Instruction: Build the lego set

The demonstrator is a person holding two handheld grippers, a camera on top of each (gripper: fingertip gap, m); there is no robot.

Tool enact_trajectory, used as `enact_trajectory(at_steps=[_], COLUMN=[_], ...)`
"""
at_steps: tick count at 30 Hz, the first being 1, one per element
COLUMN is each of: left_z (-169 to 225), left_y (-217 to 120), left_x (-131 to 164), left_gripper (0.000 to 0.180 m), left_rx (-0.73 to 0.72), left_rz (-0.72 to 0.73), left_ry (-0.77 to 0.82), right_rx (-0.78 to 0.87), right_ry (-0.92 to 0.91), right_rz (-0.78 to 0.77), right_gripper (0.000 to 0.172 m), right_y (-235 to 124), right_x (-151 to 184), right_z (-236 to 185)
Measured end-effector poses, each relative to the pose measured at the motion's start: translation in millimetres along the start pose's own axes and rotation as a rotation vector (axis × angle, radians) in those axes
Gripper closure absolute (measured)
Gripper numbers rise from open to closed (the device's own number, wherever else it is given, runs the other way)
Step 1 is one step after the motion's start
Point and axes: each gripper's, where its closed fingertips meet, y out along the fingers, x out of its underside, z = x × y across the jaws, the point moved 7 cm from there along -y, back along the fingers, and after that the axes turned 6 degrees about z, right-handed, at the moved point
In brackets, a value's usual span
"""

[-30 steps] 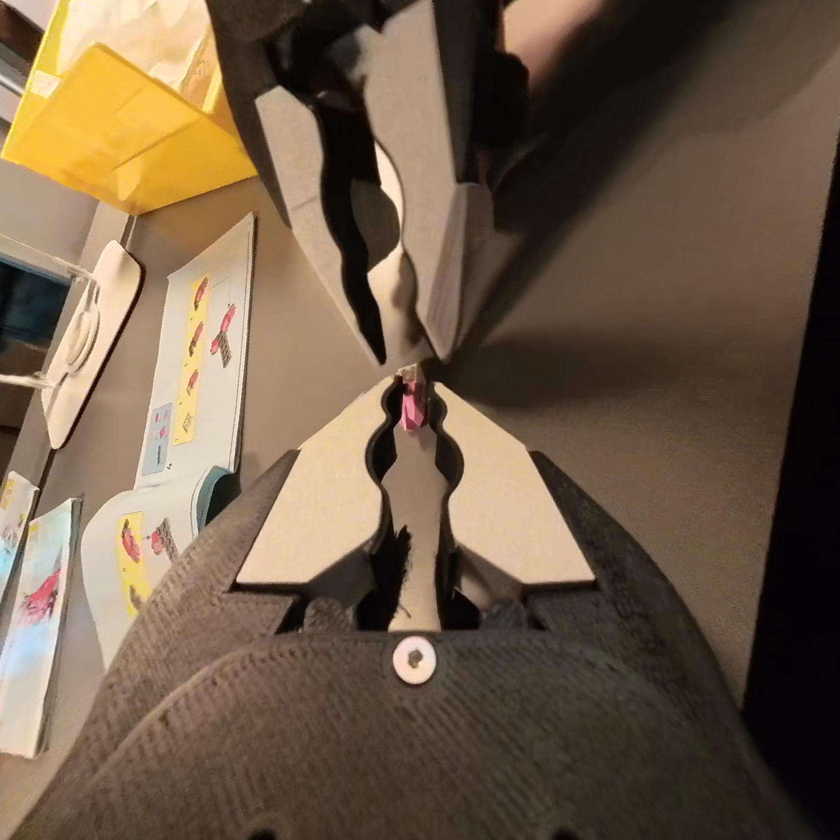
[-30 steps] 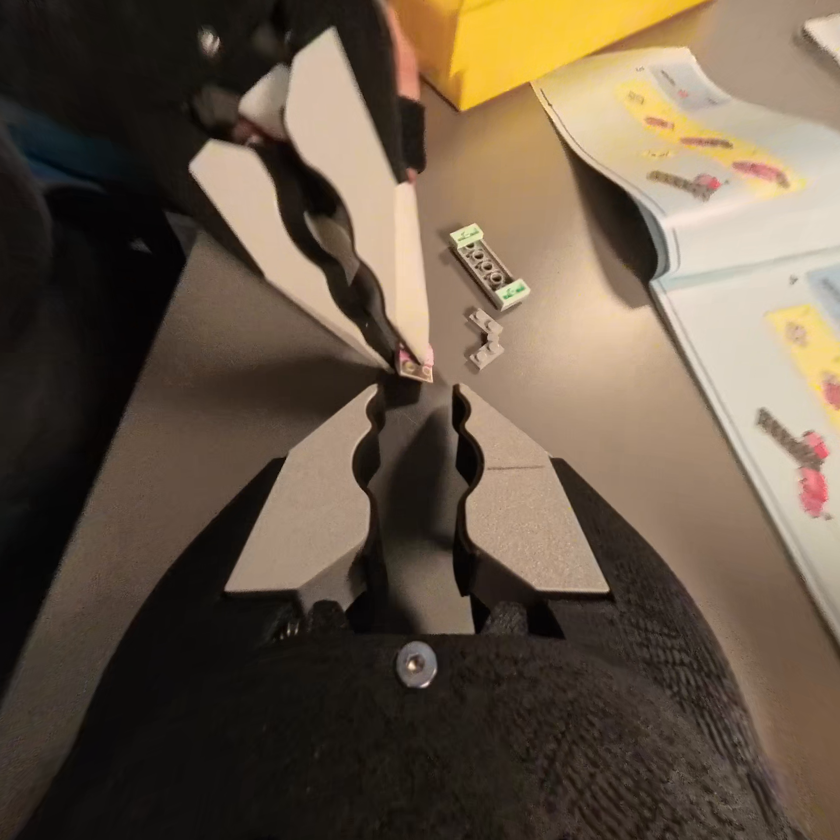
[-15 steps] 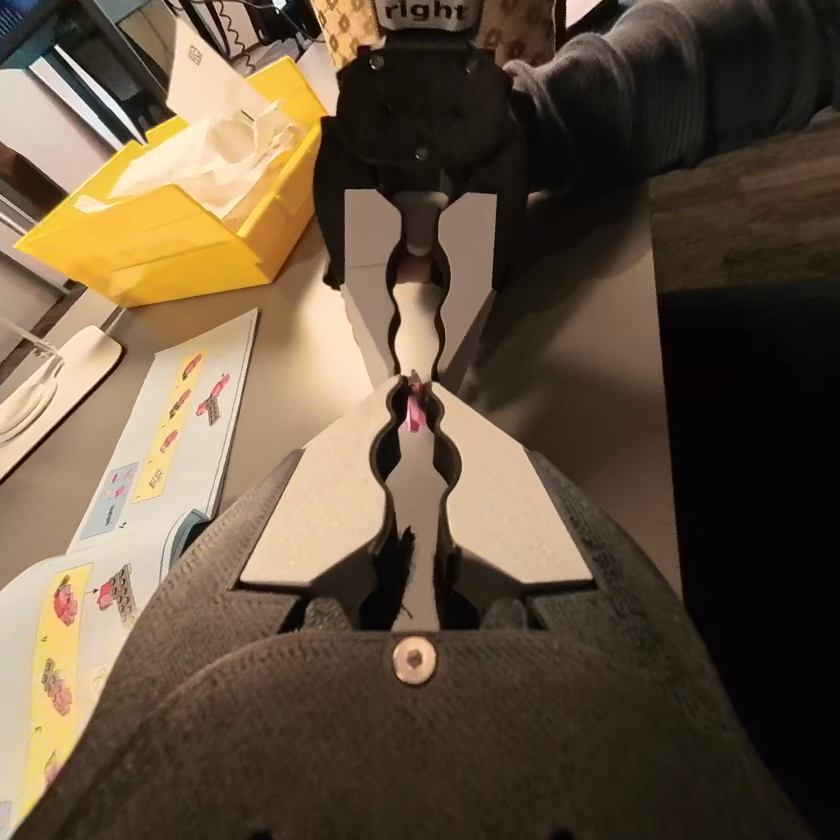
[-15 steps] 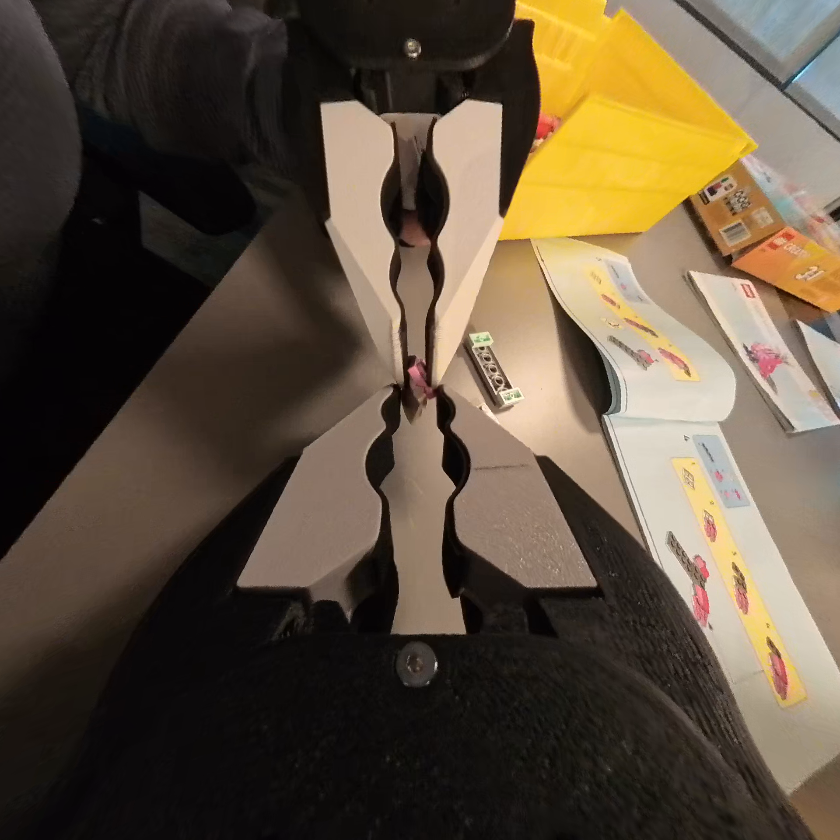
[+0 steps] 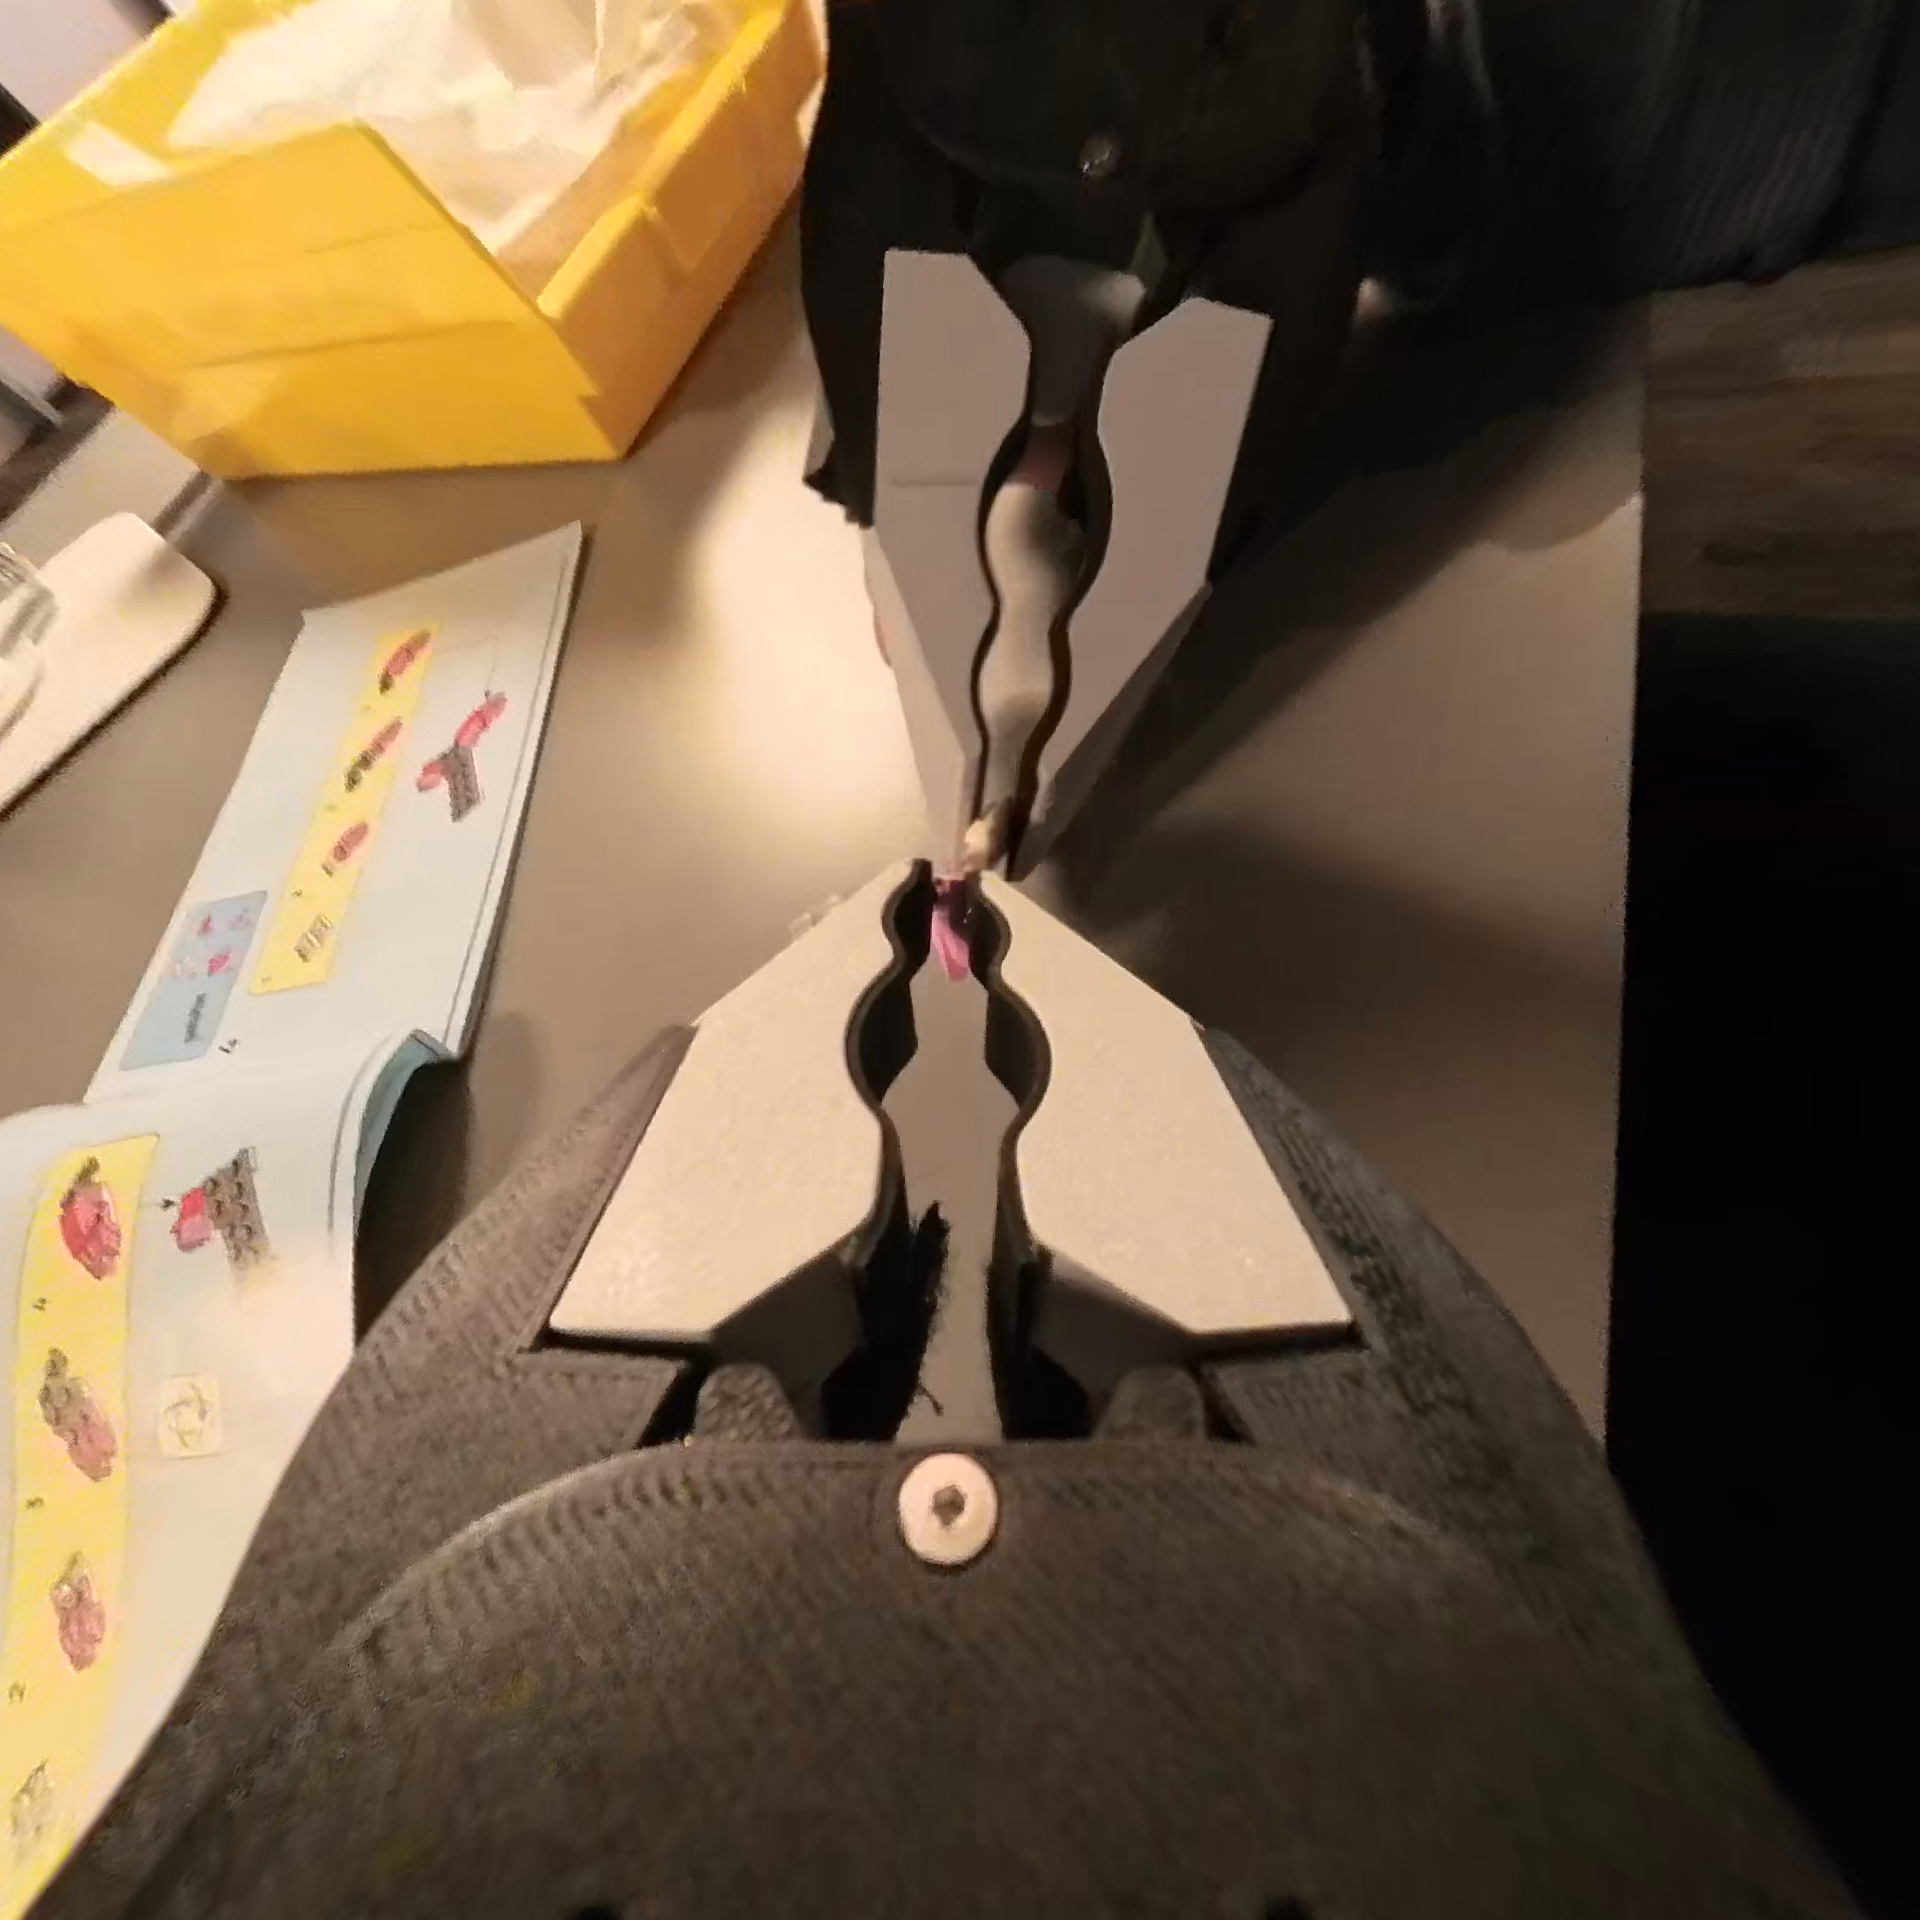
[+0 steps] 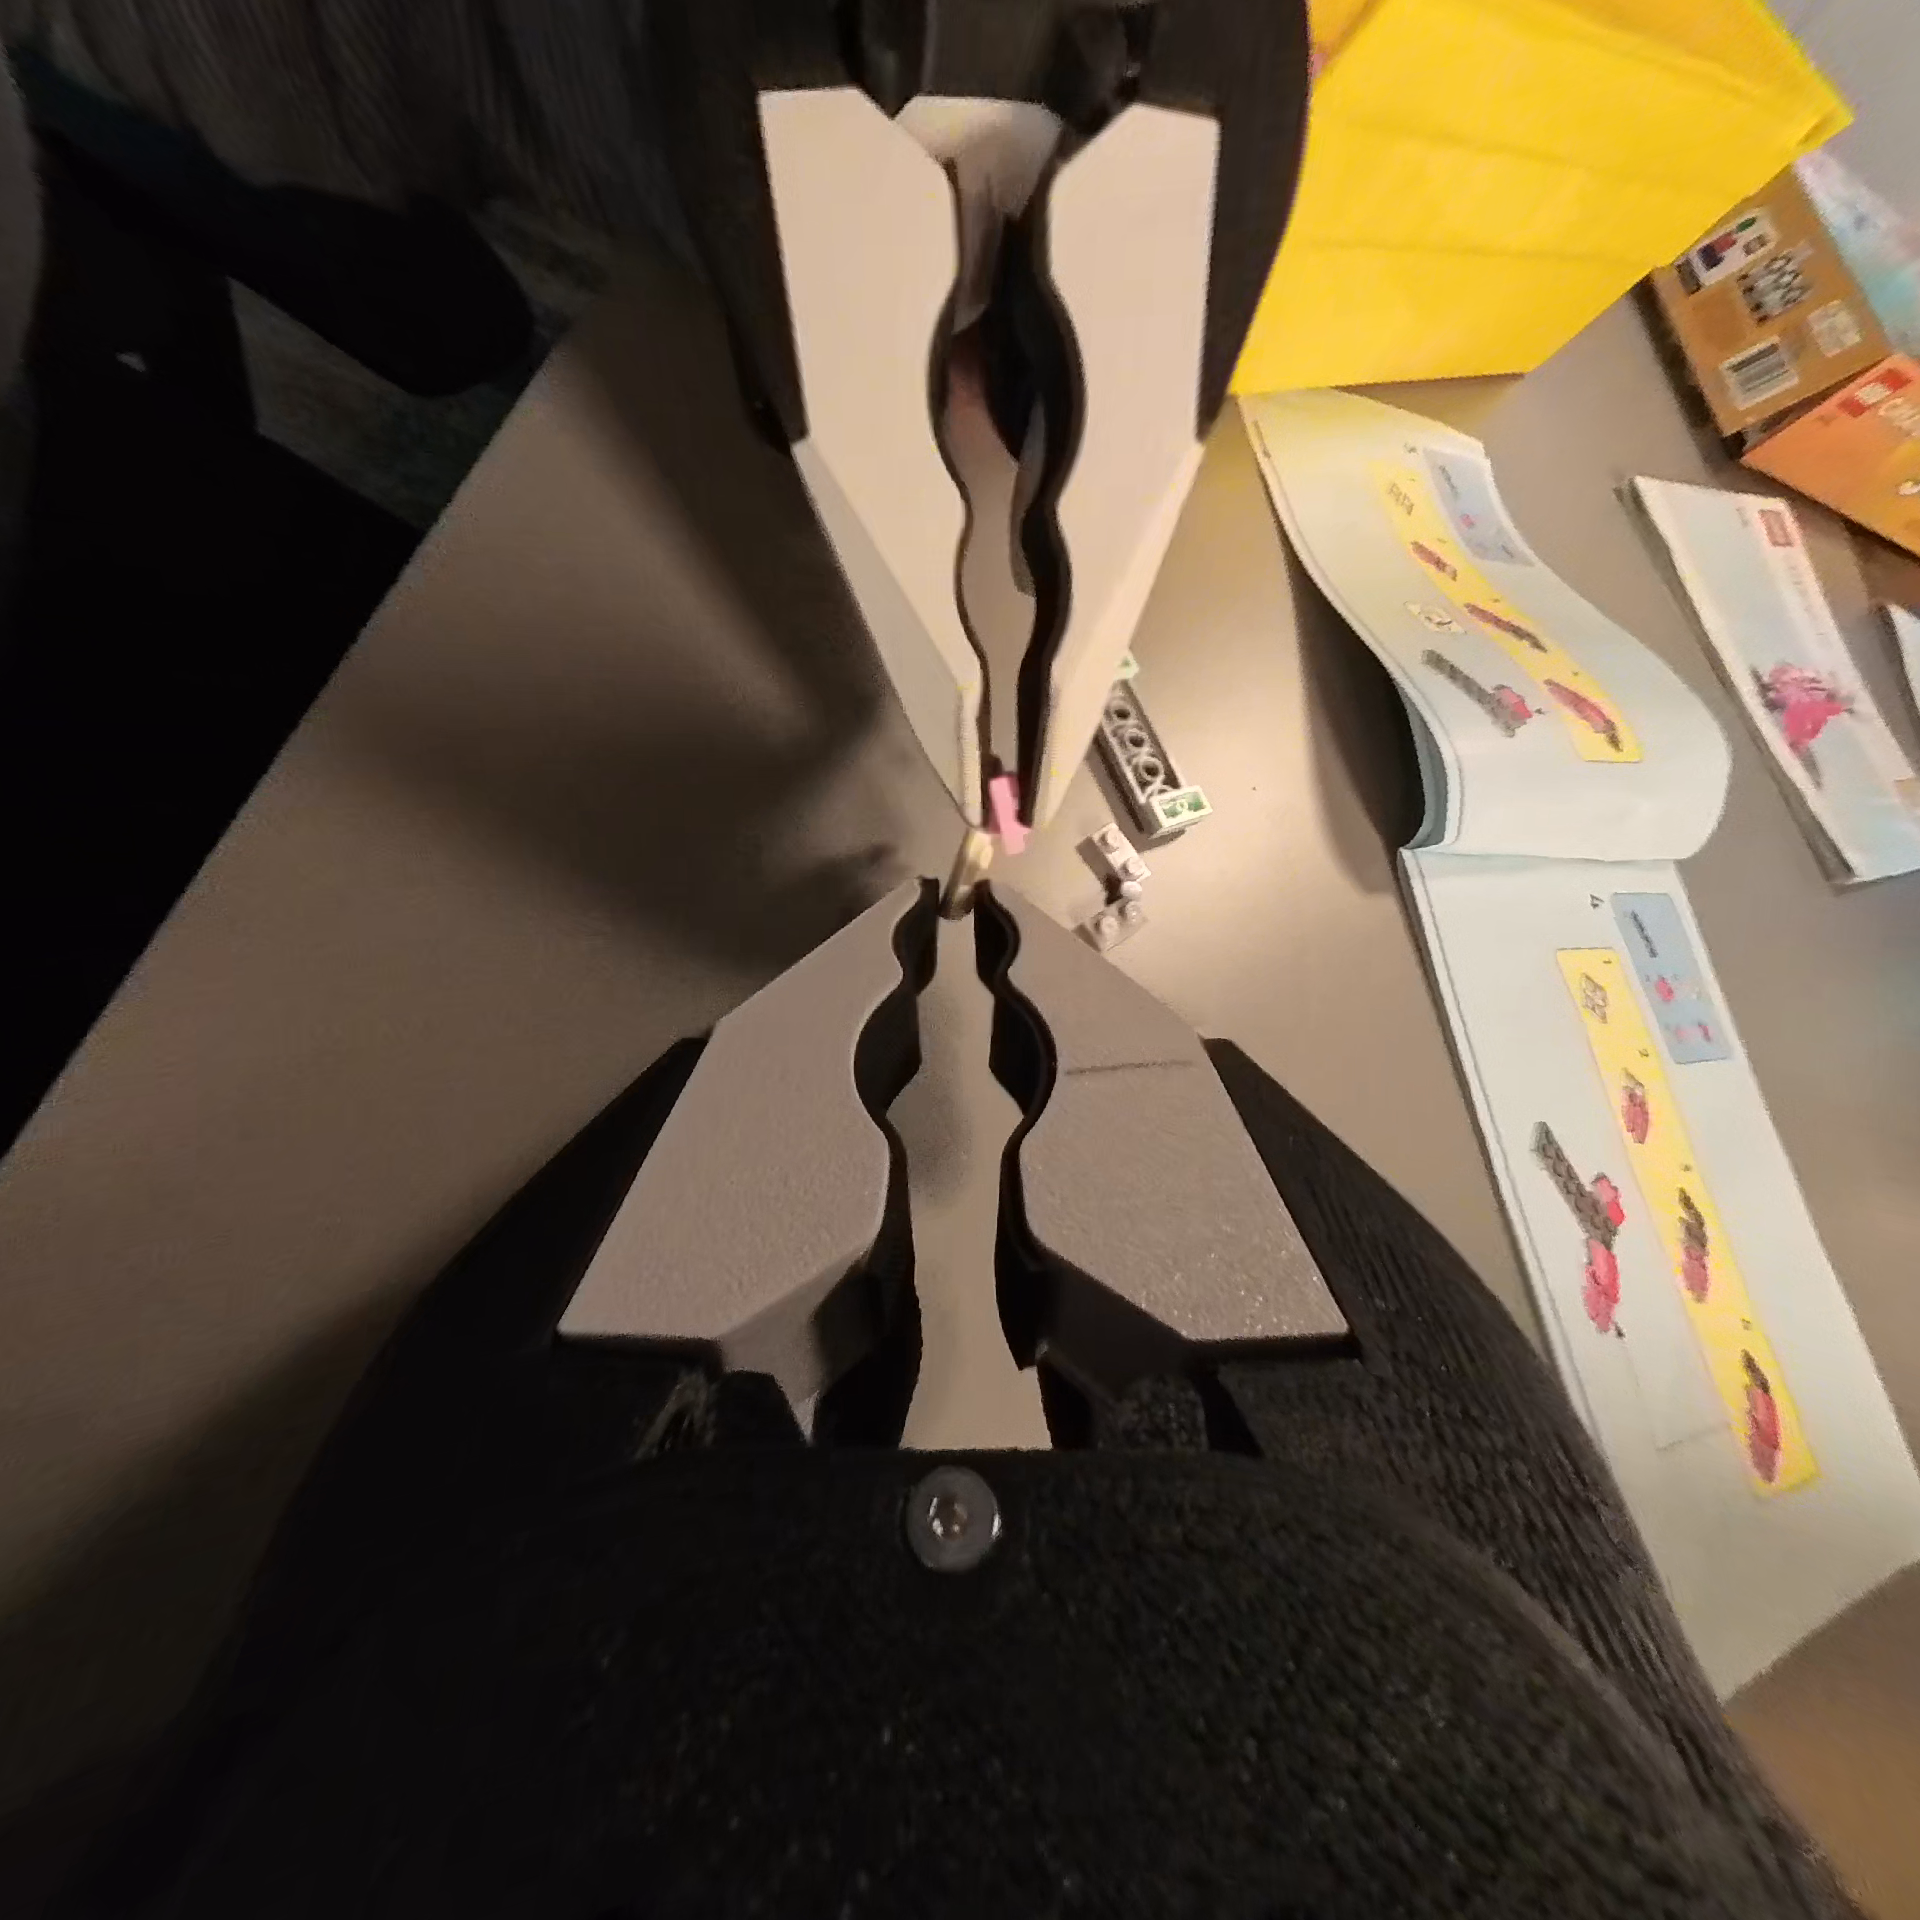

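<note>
Both grippers have drawn tip to tip since a second ago, and the right one, then well apart, has closed on a cream piece.

From the left wrist, the left gripper (image 5: 951, 883) has its fingers clamped on a small pink brick (image 5: 950, 935), which sits upright right at the fingertips. At 12 o'clock from it, the right gripper (image 5: 992, 831) points back, its fingers pinched on a small cream piece (image 5: 979, 831) just beside the brick's top. A yellow bin (image 5: 343, 281) stands at 10 o'clock on the counter (image 5: 717, 582), an open booklet (image 5: 343, 852) at 9 o'clock.

From the right wrist, the right gripper (image 6: 961, 896) has its fingers closed on the cream piece (image 6: 971, 868), which juts out at 12 o'clock and touches the pink brick (image 6: 1008, 810) held by the left gripper (image 6: 1003, 800). A grey studded bar (image 6: 1143, 758) and small grey plates (image 6: 1117, 883) lie on the counter at 2 o'clock, the booklet (image 6: 1558, 727) at 3 o'clock.
</note>
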Motion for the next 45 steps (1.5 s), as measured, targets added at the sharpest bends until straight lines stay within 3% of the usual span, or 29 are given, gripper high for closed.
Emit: enact_trajectory(at_steps=[3,9,15,19,23,28,34,39,45], left_z=[-3.9,-13.5,-17.3,-15.6,-7.4,6.3,9.7,11.8,11.3], left_y=[2.6,8.8,20.3,14.5,4.6,-3.7,-10.4,-8.3,-7.8], left_x=[2.9,2.3,-0.8,0.4,0.3,-16.8,-29.5,-29.0,-28.4], left_gripper=[0.176,0.176,0.167,0.14,0.133,0.151,0.177,0.169,0.179], left_rx=[0.045,0.278,0.345,0.309,0.218,0.075,0.074,0.1,0.079], left_rz=[-0.072,-0.242,-0.376,-0.354,-0.256,-0.065,0.048,0.06,0.05], left_ry=[-0.082,-0.3,-0.289,-0.288,-0.261,-0.091,-0.059,-0.049,-0.032], right_rx=[-0.052,-0.148,-0.164,-0.15,-0.133,-0.165,-0.152,-0.149,-0.144], right_ry=[0.044,0.188,0.222,0.214,0.209,0.205,0.207,0.209,0.206], right_rz=[-0.006,-0.039,-0.041,-0.032,0.027,0.213,0.295,0.284,0.258], right_gripper=[0.168,0.168,0.168,0.168,0.168,0.168,0.168,0.168,0.169], right_y=[0.1,-4.8,-6.1,-6.9,-10.7,-17.4,-24.5,-24.8,-24.2], right_x=[2.2,8.9,10.3,9.8,6.0,-12.0,-19.7,-17.8,-15.7], right_z=[-2.1,-2.1,-1.5,-0.3,2.8,1.0,3.5,4.1,4.0])
